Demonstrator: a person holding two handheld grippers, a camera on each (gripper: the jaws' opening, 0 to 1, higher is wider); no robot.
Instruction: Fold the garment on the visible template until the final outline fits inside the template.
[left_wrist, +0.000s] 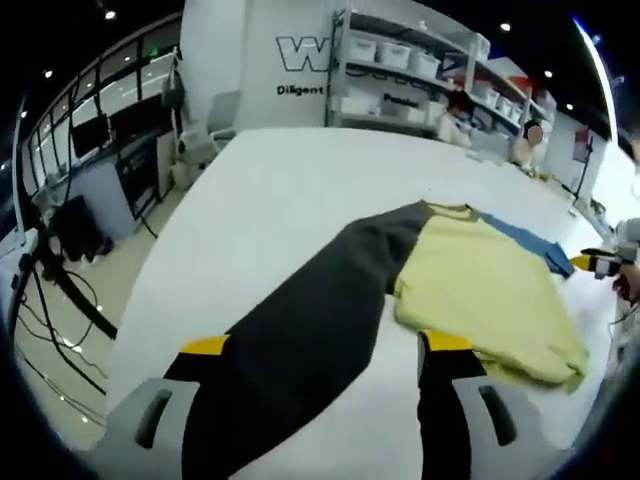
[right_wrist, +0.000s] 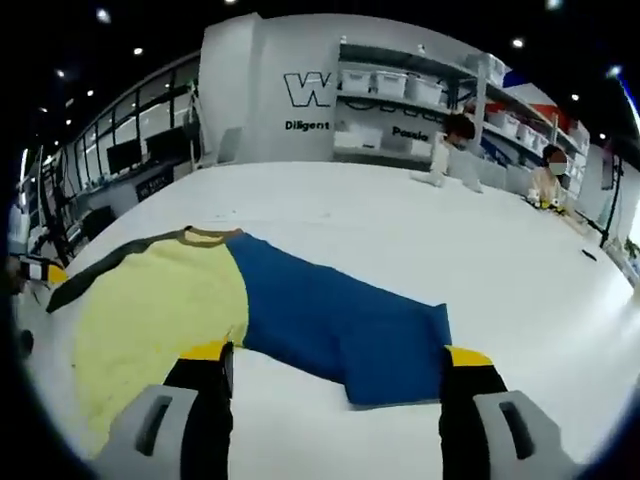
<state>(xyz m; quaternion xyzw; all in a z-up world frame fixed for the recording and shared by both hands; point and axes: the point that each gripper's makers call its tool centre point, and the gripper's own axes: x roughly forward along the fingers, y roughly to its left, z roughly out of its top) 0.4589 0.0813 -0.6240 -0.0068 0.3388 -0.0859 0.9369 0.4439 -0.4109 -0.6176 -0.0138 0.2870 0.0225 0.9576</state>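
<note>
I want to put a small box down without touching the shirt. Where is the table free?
The white table is bare beyond the collar, toward the shelves, and past the blue sleeve on its far side. Also beside the dark sleeve, toward the table edge. The yellow body is the covered part.

The shirt (right_wrist: 200, 300) in front of me has a pale yellow body, one dark grey sleeve (left_wrist: 300, 340), one blue sleeve (right_wrist: 340, 325). My fingers (right_wrist: 205, 400) are black, yellow-tipped; the counter (right_wrist: 400, 220) is white.

The garment (right_wrist: 250, 310) was laid flat on the white table, yellow body in the middle, dark grey and blue sleeves spread out sideways.
</note>
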